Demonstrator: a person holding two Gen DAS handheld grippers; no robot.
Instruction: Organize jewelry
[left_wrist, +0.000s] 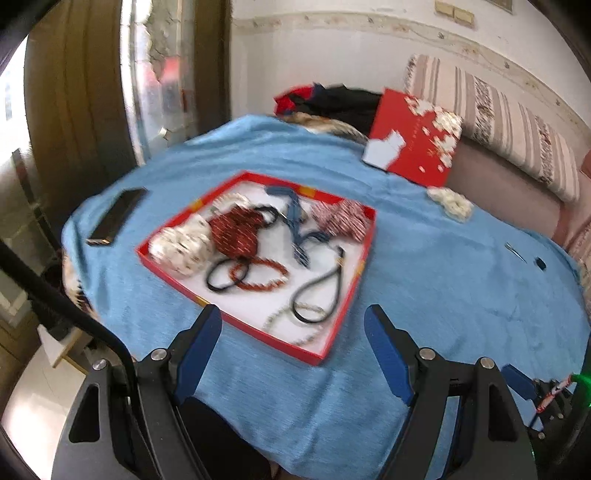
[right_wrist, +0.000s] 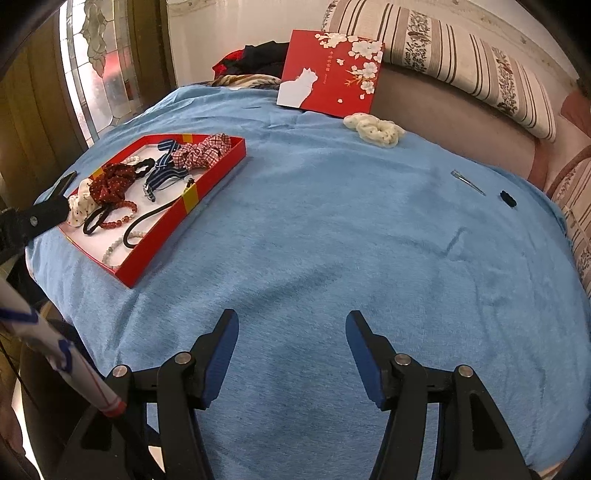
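A shallow red box (left_wrist: 236, 321) (right_wrist: 218, 166) lies on the blue cloth, holding scrunchies, bead bracelets and black hair ties. My left gripper (left_wrist: 293, 321) hovers open just before the box's near corner, nothing between its blue pads. My right gripper (right_wrist: 291, 323) stands open over bare blue cloth, to the right of the box. A cream scrunchie (right_wrist: 373, 127) (left_wrist: 450, 203) lies loose on the cloth near the red lid. A thin metal hair clip (right_wrist: 467, 181) (left_wrist: 515, 252) and a small black clip (right_wrist: 508, 199) (left_wrist: 540, 263) lie at the far right.
The red box lid (right_wrist: 332, 72) (left_wrist: 417, 140) with white blossoms leans at the back against a striped cushion (right_wrist: 461, 55). A black phone (left_wrist: 118, 216) lies on the cloth left of the box. Dark clothes (left_wrist: 332, 101) are piled behind. The blue cloth (right_wrist: 332, 240) drops off at the left edge.
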